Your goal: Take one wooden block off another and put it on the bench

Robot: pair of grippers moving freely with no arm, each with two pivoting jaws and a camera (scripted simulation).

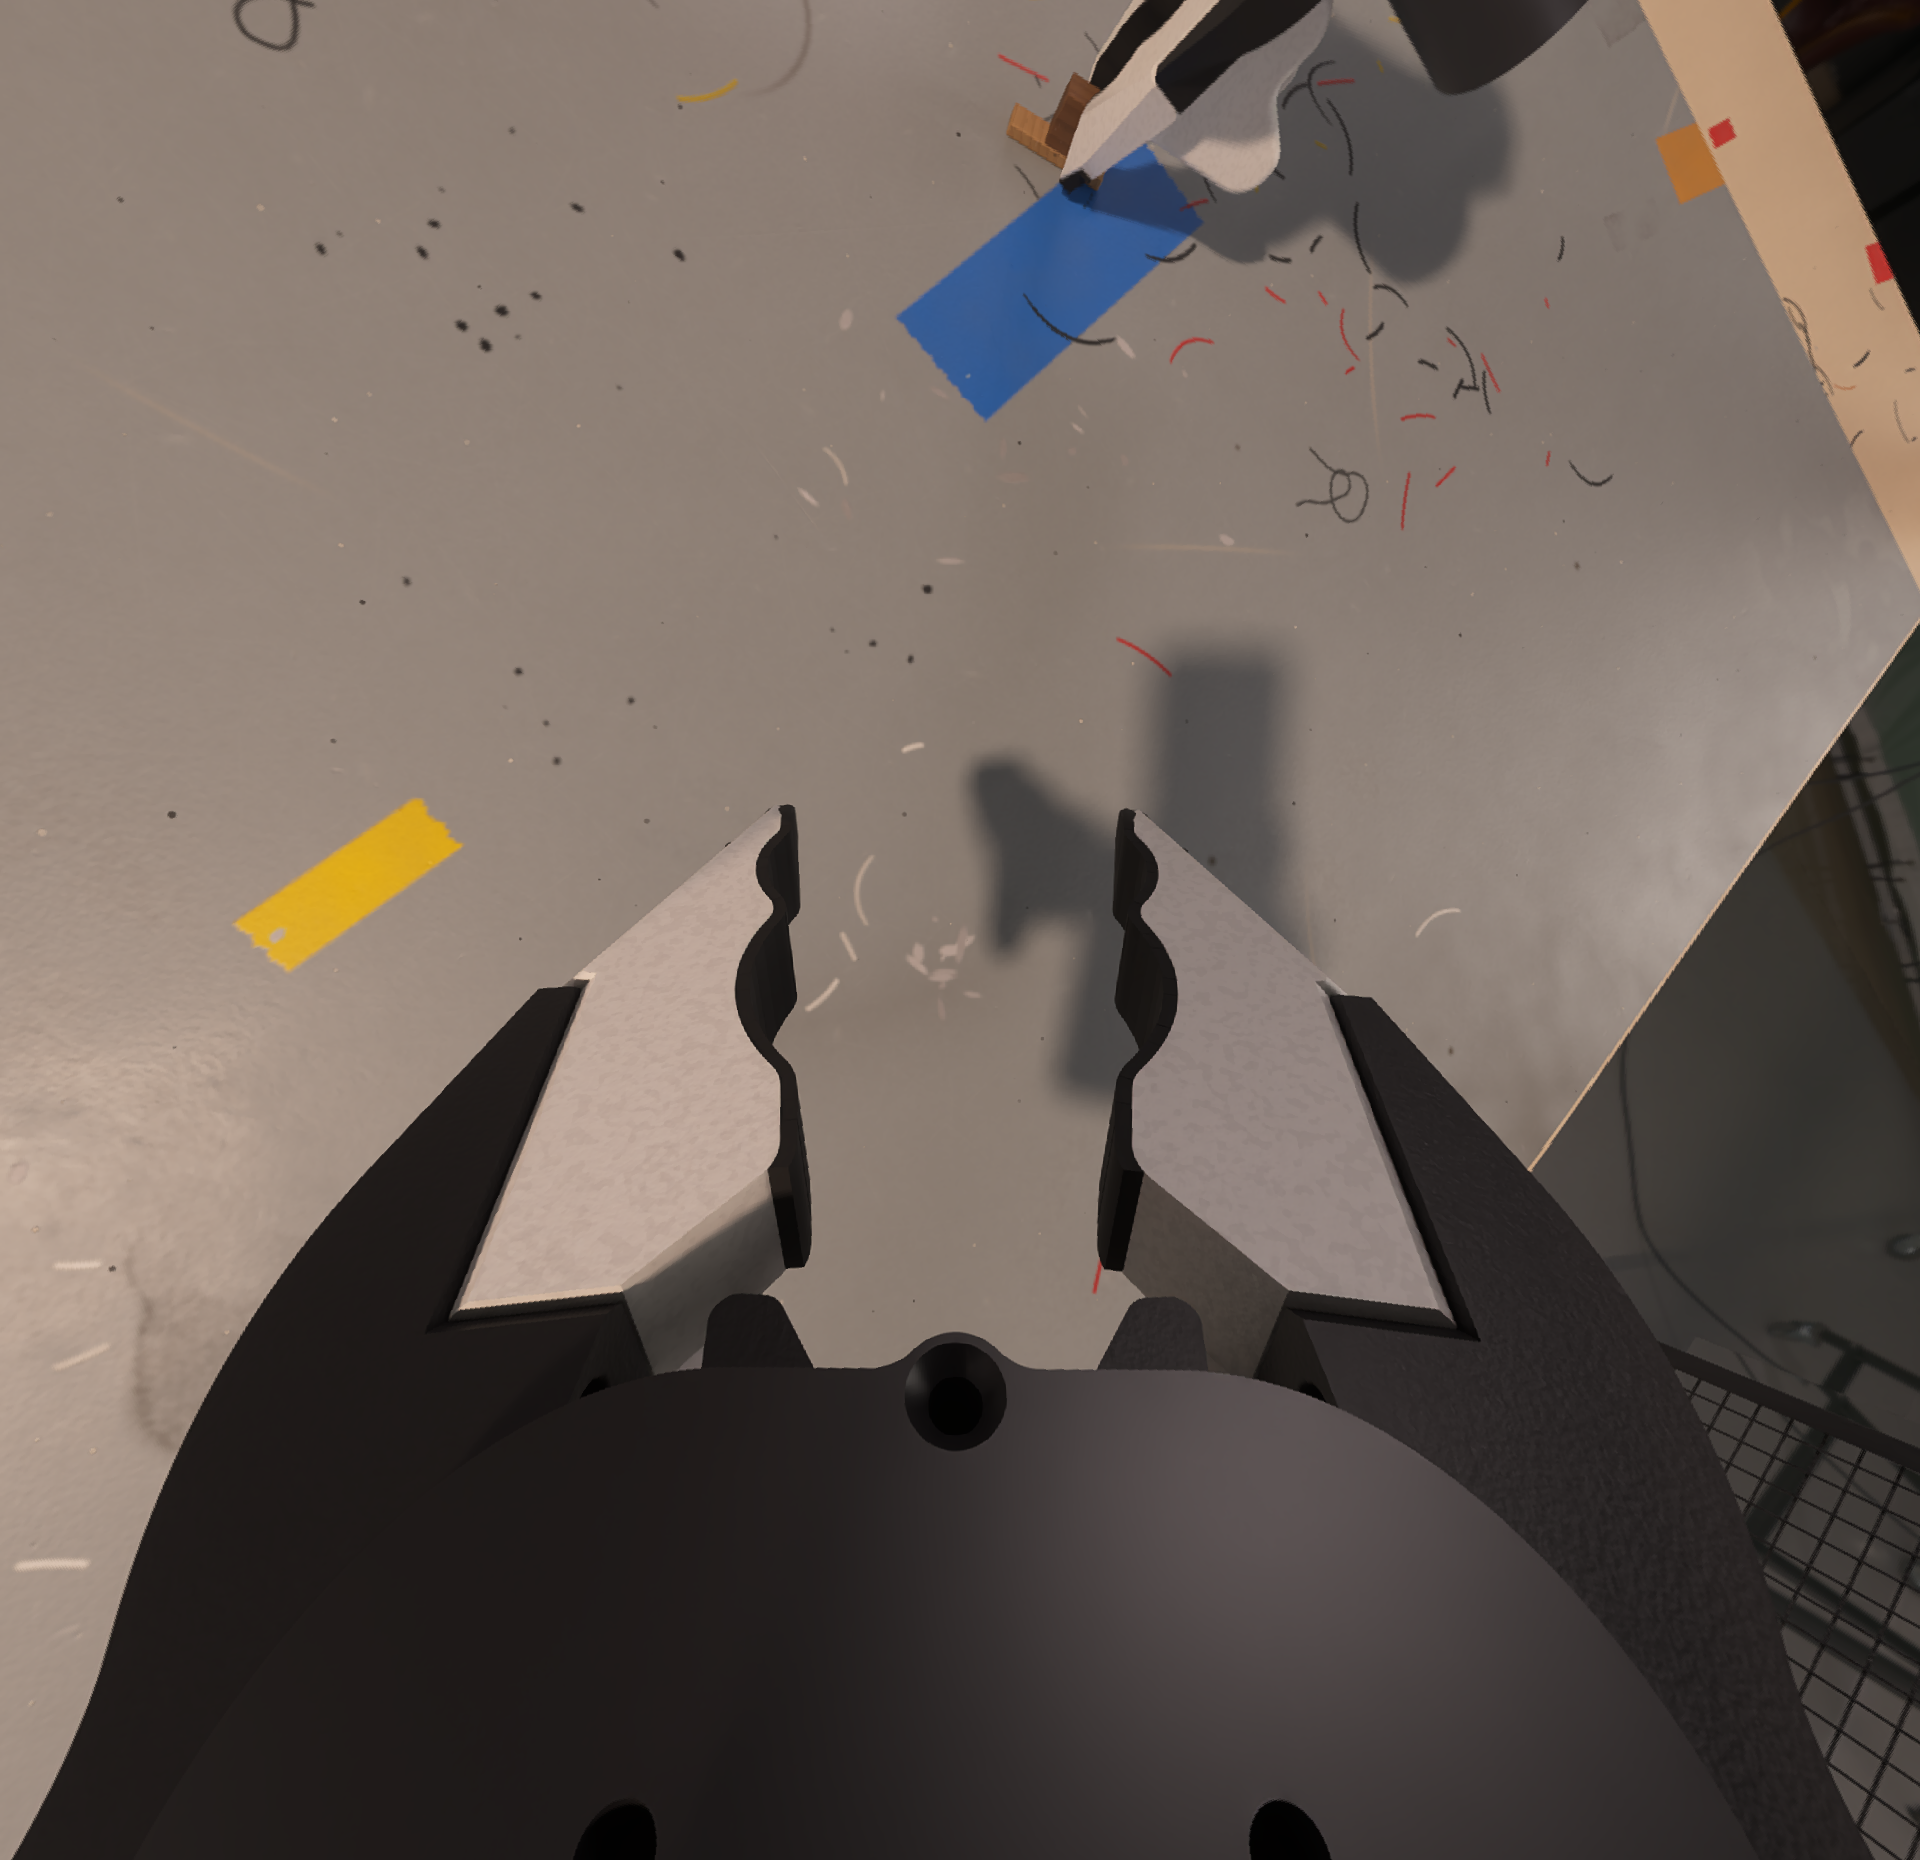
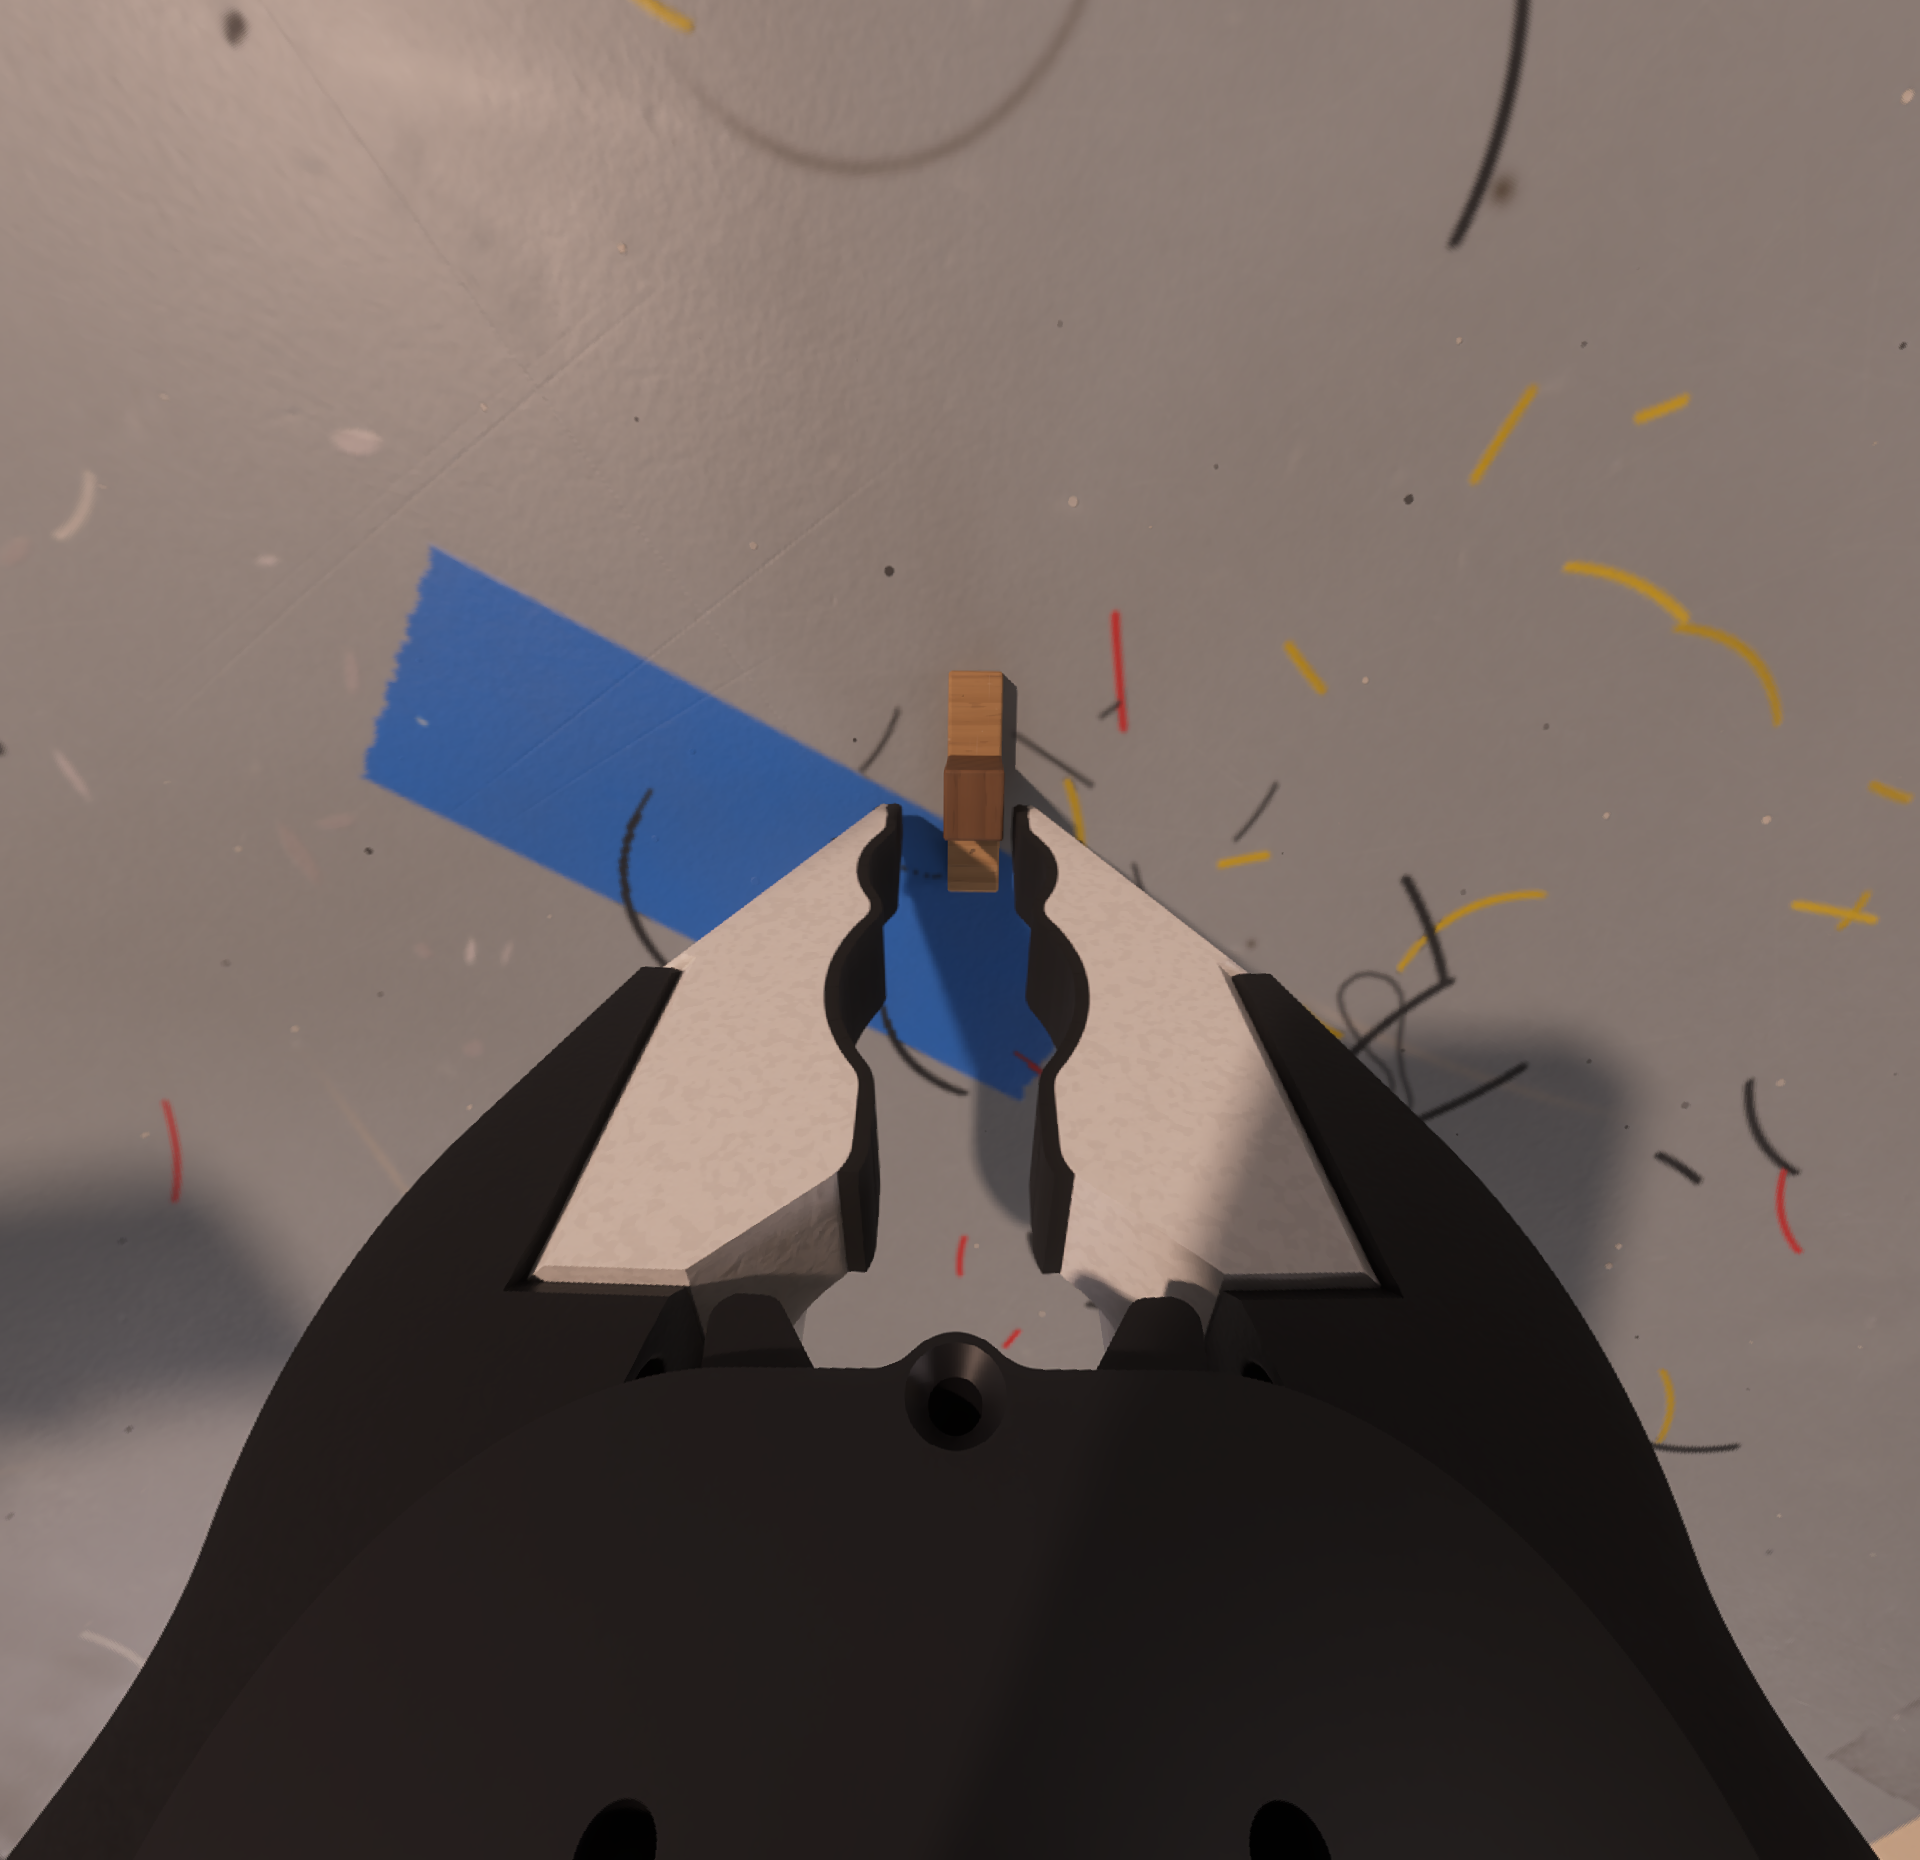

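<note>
The dark wooden block point(image 2: 972, 798) sits across a paler, longer wooden block point(image 2: 975, 714) that lies flat on the grey bench point(image 2: 1351, 252), at the end of a strip of blue tape point(image 2: 623, 761). In the right wrist view the pair lies straight ahead of the right gripper point(image 2: 954, 823), just past its fingertips and nearly centred on the gap. The pale block's long axis runs away from the camera, in line with the fingers, and the dark block crosses it near the closer end. The jaws of this gripper stand apart with nothing between them, the gap only a little wider than the dark block, so the approach looks like it needs to stay straight and well centred. The left gripper point(image 1: 954, 823) hovers well apart from the blocks over bare bench, its jaws wide apart and empty; the right one is clearly the nearer. The left wrist view adds a sidelong look: the right gripper point(image 1: 1081, 174) tilts down steeply with its tips close to the bench beside the blocks point(image 1: 1051, 125), which it partly hides. It also shows a strip of yellow tape point(image 1: 348, 883) and the bench's far edge.
</note>
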